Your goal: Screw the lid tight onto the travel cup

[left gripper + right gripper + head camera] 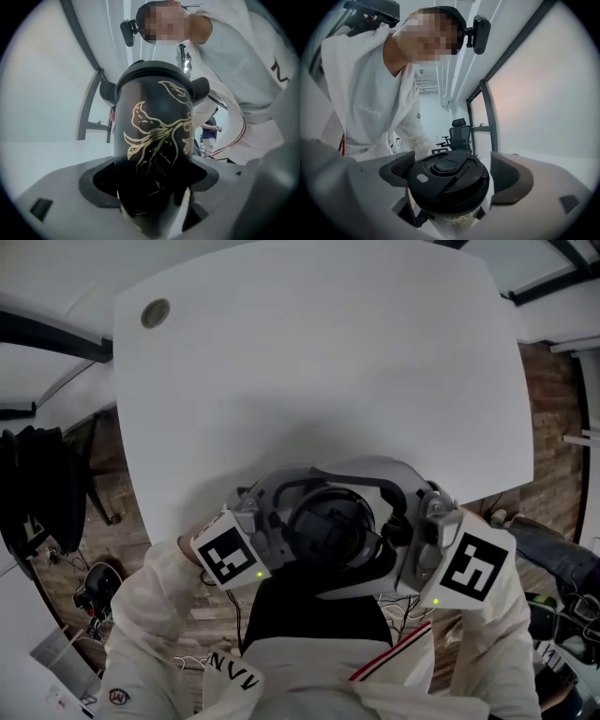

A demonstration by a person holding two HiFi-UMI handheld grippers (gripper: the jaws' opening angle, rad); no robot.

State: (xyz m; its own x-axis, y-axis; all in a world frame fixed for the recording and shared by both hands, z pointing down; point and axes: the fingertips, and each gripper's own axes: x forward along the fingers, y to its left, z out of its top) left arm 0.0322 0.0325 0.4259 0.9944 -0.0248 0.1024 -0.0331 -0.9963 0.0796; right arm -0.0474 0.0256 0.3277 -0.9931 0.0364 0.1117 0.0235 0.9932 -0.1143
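A black travel cup (154,154) with a gold flower pattern is held between both grippers in front of the person's chest. Its black lid (447,176) sits on its top and faces the right gripper view. My left gripper (152,201) is shut round the cup's body, which fills the space between its jaws. My right gripper (452,180) is shut on the lid, with a pad on each side of the rim. In the head view the lid (328,521) shows from above, between the left gripper (277,531) and the right gripper (375,531). The cup's body is hidden there.
A white table (319,362) lies just beyond the grippers, with a round cable hole (156,312) at its far left corner. Wooden floor, cables and dark bags (37,484) surround it. An office chair (457,133) stands behind the person.
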